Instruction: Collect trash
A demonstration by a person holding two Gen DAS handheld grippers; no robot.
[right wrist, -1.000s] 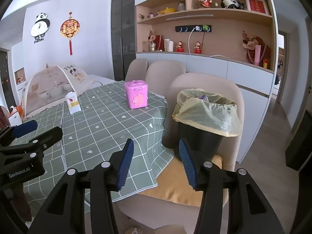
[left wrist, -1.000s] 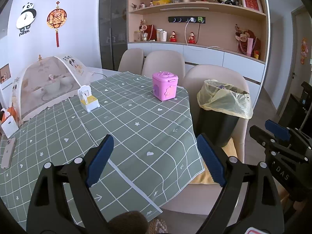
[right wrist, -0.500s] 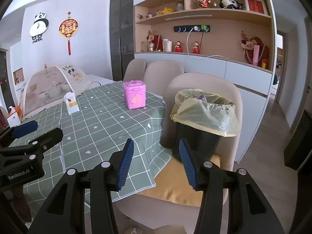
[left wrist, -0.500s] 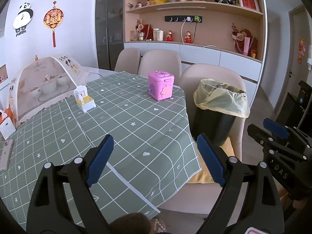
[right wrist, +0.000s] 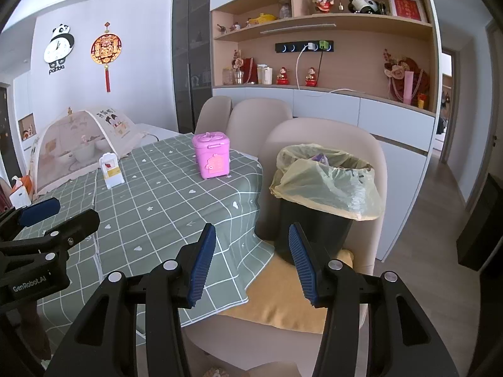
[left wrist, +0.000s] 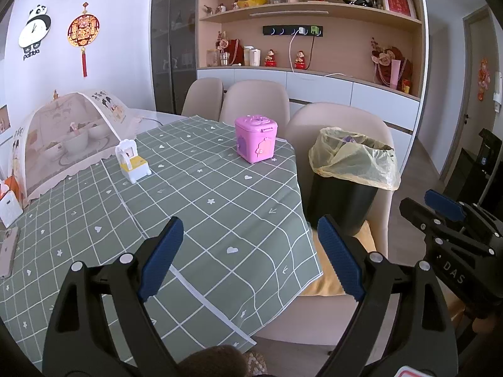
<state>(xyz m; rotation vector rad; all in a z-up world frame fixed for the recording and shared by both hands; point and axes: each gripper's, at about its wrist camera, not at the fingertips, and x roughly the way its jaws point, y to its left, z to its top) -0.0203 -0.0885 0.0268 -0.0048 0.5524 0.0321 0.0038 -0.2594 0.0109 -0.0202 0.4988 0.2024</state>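
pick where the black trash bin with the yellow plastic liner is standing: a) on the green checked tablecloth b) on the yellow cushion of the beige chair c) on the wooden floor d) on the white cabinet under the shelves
b: the black trash bin with the yellow plastic liner stands on the yellow cushion of the beige chair, beside the green checked tablecloth, not on it.

We see even, soft daylight, faint shadows, sharp focus, and strong fisheye bending with dark corner vignetting.
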